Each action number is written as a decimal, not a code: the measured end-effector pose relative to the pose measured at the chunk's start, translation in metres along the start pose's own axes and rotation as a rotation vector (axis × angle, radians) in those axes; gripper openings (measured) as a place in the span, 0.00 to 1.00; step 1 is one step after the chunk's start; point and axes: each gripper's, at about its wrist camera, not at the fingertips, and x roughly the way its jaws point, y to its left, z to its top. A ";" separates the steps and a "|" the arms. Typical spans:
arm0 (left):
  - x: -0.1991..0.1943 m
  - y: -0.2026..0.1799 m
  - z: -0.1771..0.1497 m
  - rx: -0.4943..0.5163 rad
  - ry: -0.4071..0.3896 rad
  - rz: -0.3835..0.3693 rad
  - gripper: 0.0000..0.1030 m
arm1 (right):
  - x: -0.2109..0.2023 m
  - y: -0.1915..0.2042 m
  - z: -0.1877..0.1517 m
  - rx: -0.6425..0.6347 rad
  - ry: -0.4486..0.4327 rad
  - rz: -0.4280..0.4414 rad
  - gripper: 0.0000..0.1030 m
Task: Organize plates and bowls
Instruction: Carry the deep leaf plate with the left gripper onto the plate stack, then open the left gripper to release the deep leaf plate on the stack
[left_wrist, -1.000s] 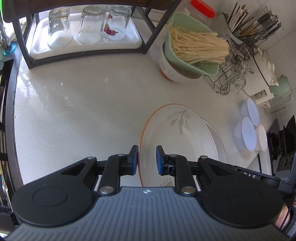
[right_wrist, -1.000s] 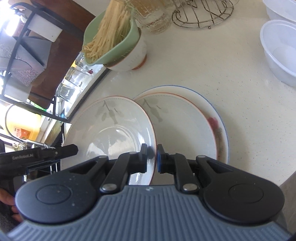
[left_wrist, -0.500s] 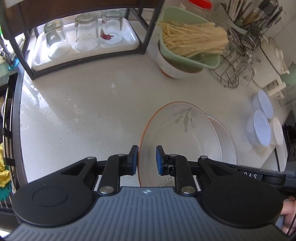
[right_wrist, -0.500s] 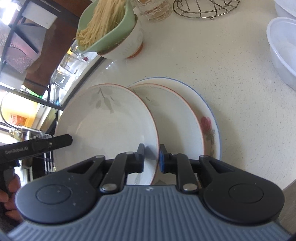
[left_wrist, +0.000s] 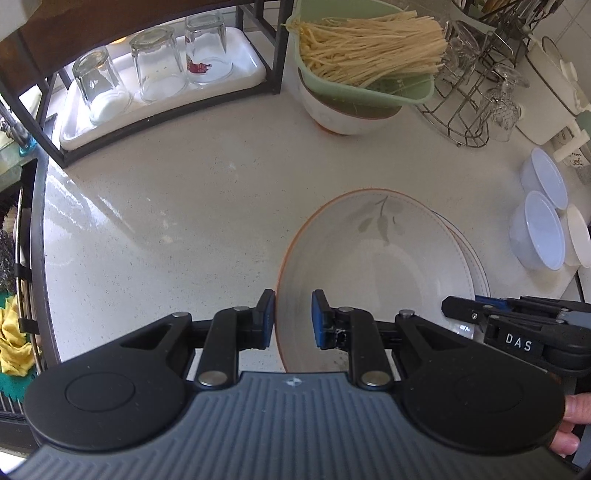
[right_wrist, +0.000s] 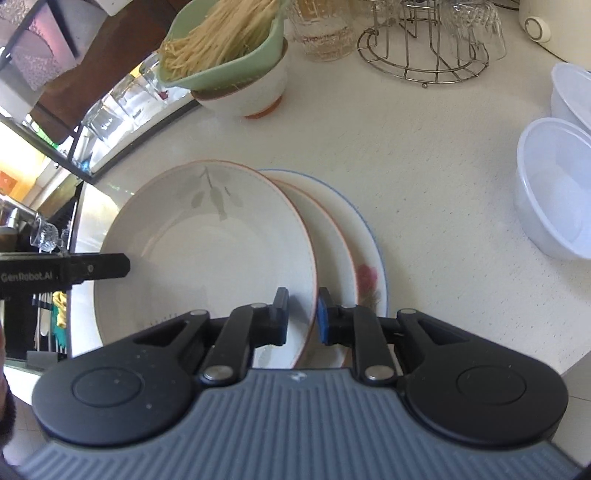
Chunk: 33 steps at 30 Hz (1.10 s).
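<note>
A white leaf-pattern plate (left_wrist: 369, 258) with an orange rim hangs tilted between both grippers. My left gripper (left_wrist: 293, 319) is shut on its left rim. In the right wrist view, my right gripper (right_wrist: 302, 317) is shut on the right rim of the leaf plate (right_wrist: 207, 251). Partly under it lie an orange-rimmed plate (right_wrist: 332, 251) and a blue-rimmed flower plate (right_wrist: 369, 280), stacked on the counter. The left wrist view shows only a sliver of that stack (left_wrist: 476, 266). Each view catches the other gripper's tip at the plate's far side.
A white bowl under a green strainer of noodles (left_wrist: 351, 110) stands at the back. Clear plastic bowls (left_wrist: 539, 229) sit to the right, a wire glass rack (left_wrist: 461, 110) behind them. Upturned glasses on a white tray (left_wrist: 155, 74) fill the shelf at back left. A sink edge (left_wrist: 33, 258) runs along the left.
The leaf plate, held by both grippers, has moved right and now covers much more of the stacked plates. Both wrists have rolled a little.
</note>
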 end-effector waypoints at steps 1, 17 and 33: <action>0.000 -0.001 0.001 -0.007 0.002 0.000 0.23 | -0.001 -0.001 0.000 0.002 0.000 0.000 0.18; -0.012 -0.011 0.001 -0.097 -0.037 0.011 0.39 | -0.011 -0.008 0.010 -0.038 -0.026 0.014 0.17; -0.022 -0.029 -0.025 -0.209 -0.085 0.029 0.40 | -0.025 -0.020 0.029 -0.172 -0.037 0.094 0.18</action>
